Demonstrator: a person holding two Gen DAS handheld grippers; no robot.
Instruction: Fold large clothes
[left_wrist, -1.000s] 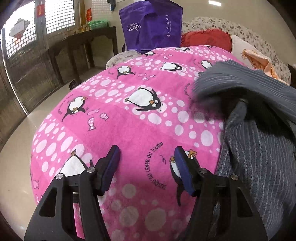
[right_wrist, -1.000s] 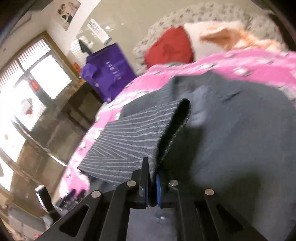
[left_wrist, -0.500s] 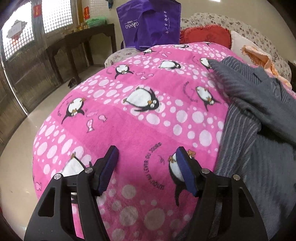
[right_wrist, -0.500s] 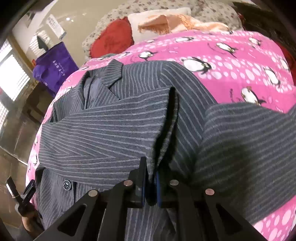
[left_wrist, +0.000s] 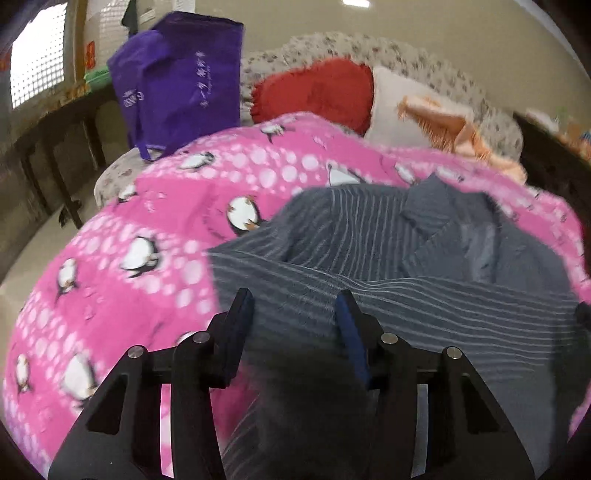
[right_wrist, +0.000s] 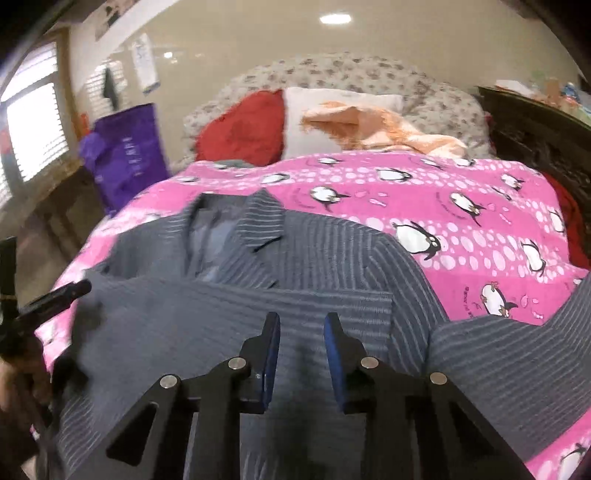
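A grey pinstriped jacket (right_wrist: 314, 258) lies face up on a pink penguin blanket (right_wrist: 461, 206), collar toward the pillows. One sleeve (right_wrist: 229, 306) is folded flat across its chest. The other sleeve (right_wrist: 517, 354) stretches out to the right. My right gripper (right_wrist: 301, 325) is open and empty just above the folded sleeve. The jacket (left_wrist: 369, 243) also shows in the left wrist view, with the folded sleeve (left_wrist: 424, 306) across it. My left gripper (left_wrist: 293, 304) is open and empty over the jacket's left edge, and it shows at the left in the right wrist view (right_wrist: 55, 291).
At the head of the bed lie a red cushion (right_wrist: 243, 125), a white pillow (right_wrist: 317, 118) and a peach towel (right_wrist: 376, 129). A purple bag (left_wrist: 177, 85) stands at the bed's far left corner. A dark table (left_wrist: 55, 125) stands by the window. Dark furniture (right_wrist: 535, 125) is at the right.
My right gripper has opened and let go of the sleeve, which now lies across the chest. My left gripper has swung right from the bare blanket to over the jacket.
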